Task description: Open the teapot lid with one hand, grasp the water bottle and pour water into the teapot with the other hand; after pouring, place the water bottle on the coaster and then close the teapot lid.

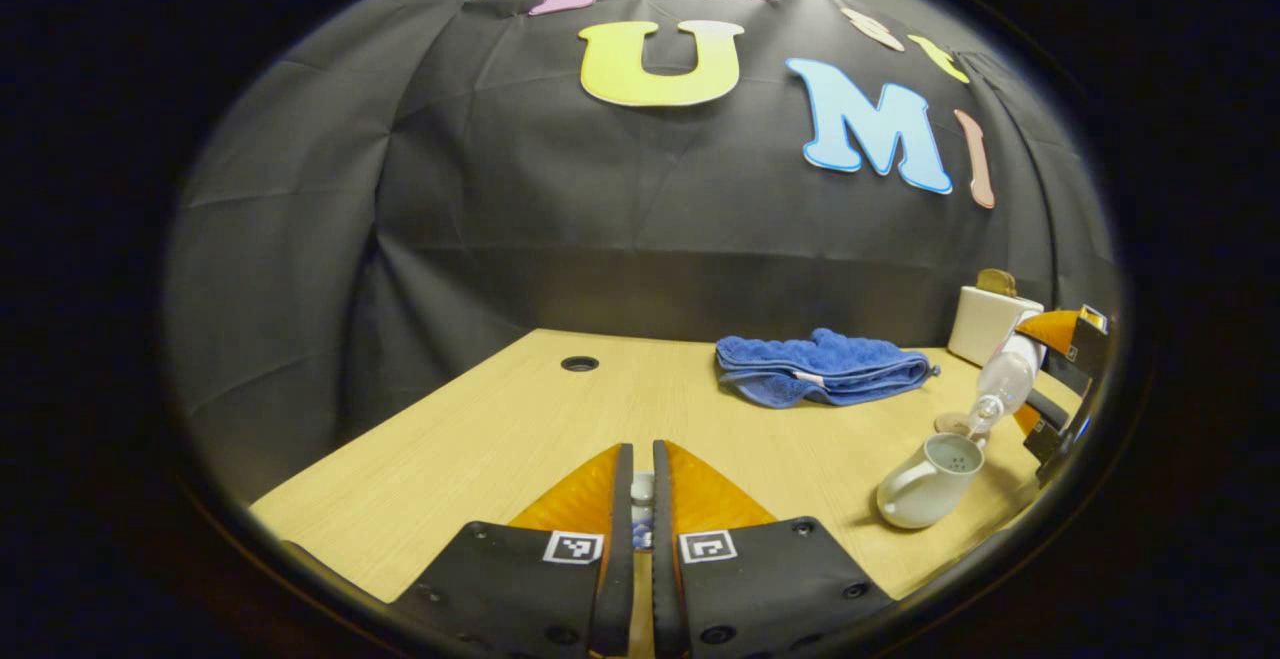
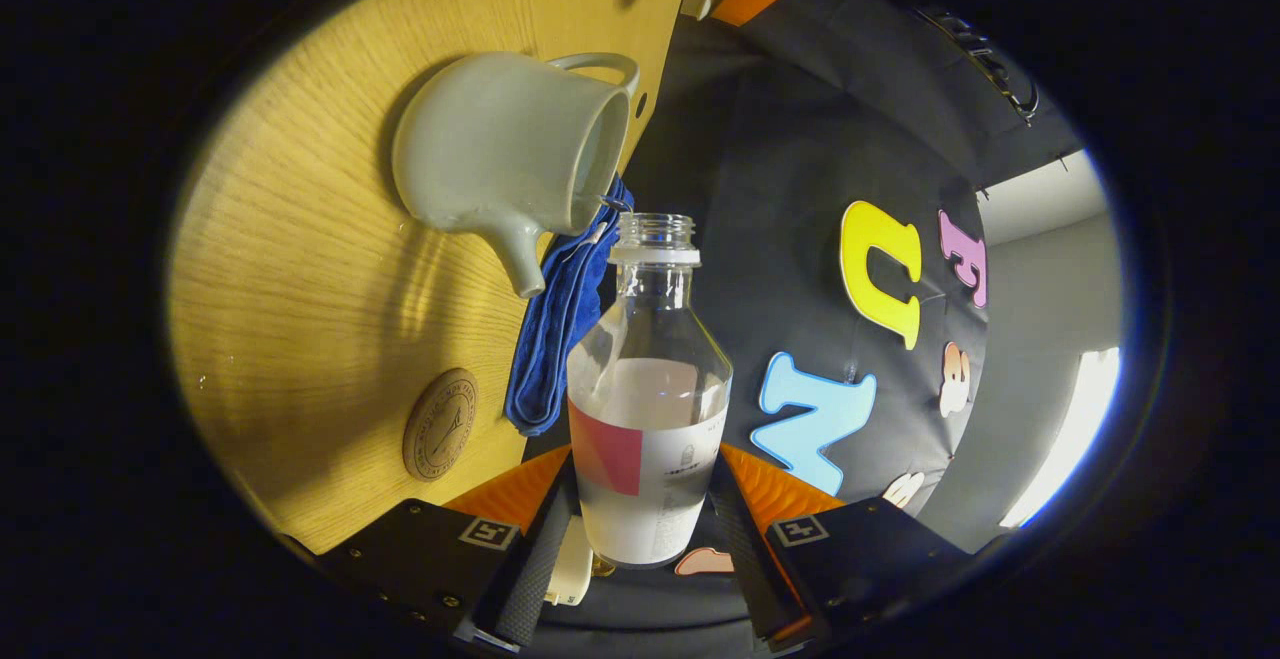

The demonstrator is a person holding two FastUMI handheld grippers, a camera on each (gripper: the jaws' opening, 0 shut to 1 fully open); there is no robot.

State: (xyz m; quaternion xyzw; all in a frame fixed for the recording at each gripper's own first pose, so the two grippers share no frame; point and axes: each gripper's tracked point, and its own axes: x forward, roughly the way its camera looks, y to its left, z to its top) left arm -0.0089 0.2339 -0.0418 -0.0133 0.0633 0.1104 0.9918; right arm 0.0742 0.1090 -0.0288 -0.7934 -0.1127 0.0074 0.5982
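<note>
Now the right claw (image 2: 640, 529) grips the water bottle (image 2: 650, 409) around its labelled lower body, both fingers pressed on its sides, and the bottle's long axis runs straight ahead of that claw with the uncapped neck leading. In the right gripper view the mouth sits just beside the open rim of the teapot (image 2: 510, 154), a thin thread of water bridging the two. In the left gripper view the bottle (image 1: 1000, 384) shows tipped steeply, neck down and leftward over the teapot (image 1: 928, 484), which stands upright on the bench (image 1: 480, 439) at the near right, handle to the left. The coaster (image 2: 440, 424) lies on the bench just beside the teapot's spout side, near the blue towel (image 1: 820, 367). The left claw (image 1: 642, 499) is pinched nearly closed on a small pale knob, probably the lid, held well to the left of the teapot. Judging by this, the right hand is the nearer to the coaster.
</note>
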